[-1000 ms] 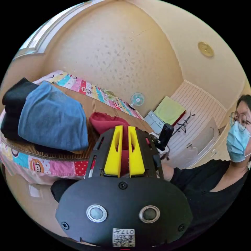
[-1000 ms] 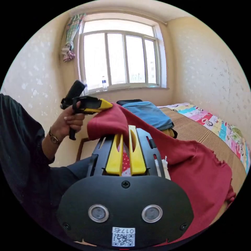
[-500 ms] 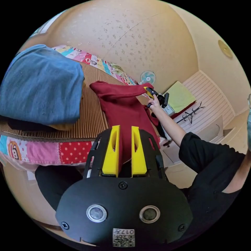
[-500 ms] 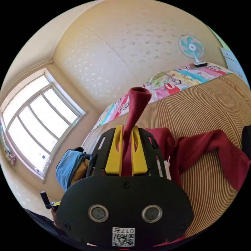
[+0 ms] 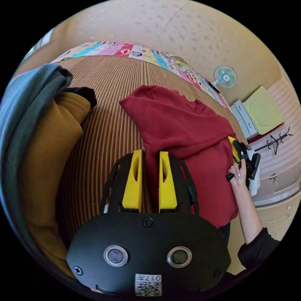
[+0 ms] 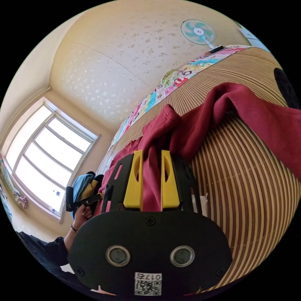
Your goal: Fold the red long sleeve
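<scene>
Shirt (image 5: 185, 131), red and long-sleeved, lies spread but rumpled on the striped mat (image 5: 103, 103) of the bed. We pinch its near edge in our left hand-held gripper (image 5: 150, 156), jaws close on the cloth, and a bunched part in our right hand-held gripper (image 6: 150, 156), likewise clamped. Risks, as we judge them: the cloth could slip from one pinch if we pull unevenly, or the bunched sleeve (image 6: 250, 106) could fold crooked. The folded pile (image 5: 40, 141) lies near and could be dragged askew.
</scene>
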The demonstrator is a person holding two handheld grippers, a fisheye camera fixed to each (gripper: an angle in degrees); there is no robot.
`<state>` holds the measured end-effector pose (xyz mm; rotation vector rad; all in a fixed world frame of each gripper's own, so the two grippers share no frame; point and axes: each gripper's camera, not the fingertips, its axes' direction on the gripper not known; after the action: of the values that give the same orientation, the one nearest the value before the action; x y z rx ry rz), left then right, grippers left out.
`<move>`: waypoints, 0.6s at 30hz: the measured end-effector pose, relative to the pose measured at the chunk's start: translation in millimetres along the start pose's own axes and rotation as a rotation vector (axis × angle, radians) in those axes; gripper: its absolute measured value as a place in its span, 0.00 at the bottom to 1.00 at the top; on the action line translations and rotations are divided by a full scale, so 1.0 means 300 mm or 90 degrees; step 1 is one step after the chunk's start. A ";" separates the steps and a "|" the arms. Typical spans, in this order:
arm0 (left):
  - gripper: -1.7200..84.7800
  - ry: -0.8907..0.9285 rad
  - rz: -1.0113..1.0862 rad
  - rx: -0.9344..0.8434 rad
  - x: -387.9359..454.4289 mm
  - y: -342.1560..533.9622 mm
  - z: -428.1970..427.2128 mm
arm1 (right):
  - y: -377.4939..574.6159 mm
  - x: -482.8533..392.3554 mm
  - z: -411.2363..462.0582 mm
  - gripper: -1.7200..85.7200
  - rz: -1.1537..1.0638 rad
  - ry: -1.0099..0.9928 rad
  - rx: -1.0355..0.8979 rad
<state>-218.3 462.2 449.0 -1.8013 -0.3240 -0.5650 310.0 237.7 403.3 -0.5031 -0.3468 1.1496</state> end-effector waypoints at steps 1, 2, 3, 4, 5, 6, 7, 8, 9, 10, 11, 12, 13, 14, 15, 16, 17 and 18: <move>0.07 -0.024 0.013 -0.016 -0.001 -0.017 0.000 | -0.003 0.008 -0.001 0.11 0.004 -0.007 0.002; 0.06 -0.059 0.013 -0.009 -0.011 -0.029 -0.017 | -0.007 0.018 -0.002 0.11 0.007 -0.018 0.007; 0.06 -0.079 0.010 0.001 -0.017 -0.033 -0.027 | -0.011 0.015 0.000 0.11 0.005 -0.019 0.009; 0.05 -0.117 0.001 0.017 -0.032 -0.036 -0.040 | -0.014 0.001 0.006 0.11 0.000 -0.015 0.010; 0.05 -0.134 -0.011 0.029 -0.047 -0.032 -0.042 | -0.015 -0.010 0.010 0.11 -0.002 -0.012 0.009; 0.05 -0.139 -0.017 0.036 -0.052 -0.027 -0.039 | -0.016 -0.040 0.022 0.11 -0.011 -0.008 -0.001; 0.05 -0.148 -0.022 0.054 -0.052 -0.010 -0.032 | -0.016 -0.059 0.027 0.11 -0.016 -0.006 -0.008; 0.05 -0.158 -0.021 0.054 -0.039 0.000 -0.022 | -0.013 -0.103 0.032 0.11 -0.026 -0.002 -0.025; 0.06 -0.161 -0.017 0.051 -0.030 0.004 -0.021 | -0.004 -0.154 0.025 0.11 -0.040 0.003 -0.041; 0.06 -0.159 -0.013 0.054 -0.014 0.021 -0.031 | 0.014 -0.205 -0.001 0.11 -0.059 0.003 -0.050; 0.07 -0.144 -0.020 0.066 -0.009 0.053 -0.058 | 0.026 -0.227 -0.021 0.12 -0.068 0.002 -0.052; 0.07 -0.133 -0.025 0.074 -0.009 0.074 -0.077 | 0.056 -0.265 -0.072 0.12 -0.085 -0.005 -0.052; 0.08 -0.101 -0.024 0.096 -0.006 0.126 -0.121 | 0.072 -0.279 -0.102 0.12 -0.089 -0.008 -0.050; 0.10 -0.059 -0.008 0.112 0.003 0.188 -0.165 | 0.109 -0.294 -0.165 0.12 -0.090 -0.007 -0.049; 0.12 -0.036 0.005 0.115 0.009 0.220 -0.186 | 0.148 -0.299 -0.228 0.12 -0.090 0.006 -0.049; 0.13 0.012 0.033 0.114 0.020 0.290 -0.223 | 0.191 -0.296 -0.292 0.12 -0.090 0.036 -0.048; 0.13 0.049 0.045 0.109 0.026 0.367 -0.255 | 0.213 -0.292 -0.323 0.12 -0.090 0.056 -0.048; 0.13 0.059 0.046 0.104 0.027 0.404 -0.268 | 0.262 -0.278 -0.383 0.12 -0.079 0.106 -0.048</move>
<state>-168.8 348.8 371.9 -1.6174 -0.2341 -0.5529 276.0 162.6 263.5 -0.6305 -0.2736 0.9702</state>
